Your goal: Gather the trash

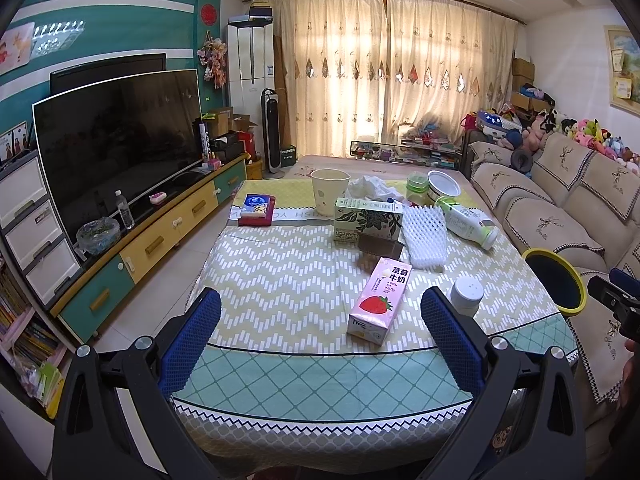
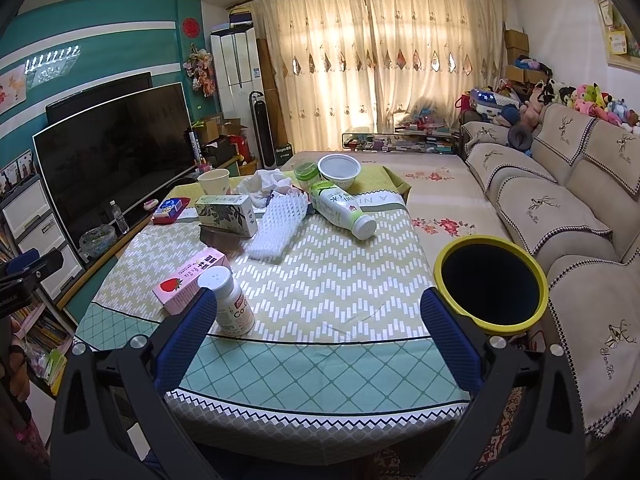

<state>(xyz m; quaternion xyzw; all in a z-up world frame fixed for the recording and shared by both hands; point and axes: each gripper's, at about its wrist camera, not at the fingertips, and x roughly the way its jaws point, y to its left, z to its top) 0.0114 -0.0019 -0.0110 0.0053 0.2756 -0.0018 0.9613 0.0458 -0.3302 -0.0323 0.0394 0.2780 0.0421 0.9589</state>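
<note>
A pink strawberry milk carton point(image 1: 375, 300) point(image 2: 188, 282) lies on the patterned tablecloth point(image 1: 280, 272) near its front. A white pill bottle point(image 1: 466, 294) point(image 2: 232, 304) stands beside it. Farther back lie a green-and-white box point(image 1: 368, 220) point(image 2: 226, 212), a white foam net sleeve point(image 1: 424, 236) point(image 2: 278, 226), a tipped white-green bottle point(image 1: 470, 222) point(image 2: 342, 210) and crumpled tissue point(image 1: 370, 188) point(image 2: 266, 182). A yellow-rimmed black bin point(image 1: 554, 282) point(image 2: 490, 282) stands at the table's right. My left gripper point(image 1: 320, 316) is open and empty, short of the carton. My right gripper point(image 2: 318, 316) is open and empty, between pill bottle and bin.
A cream cup point(image 1: 330, 190) point(image 2: 214, 182), a white bowl point(image 1: 444, 188) point(image 2: 339, 170), a green container point(image 1: 417, 186) point(image 2: 306, 172) and a red-blue pack point(image 1: 257, 210) point(image 2: 171, 210) sit at the table's far end. A TV point(image 1: 120, 152) stands left, a sofa point(image 2: 560, 208) right.
</note>
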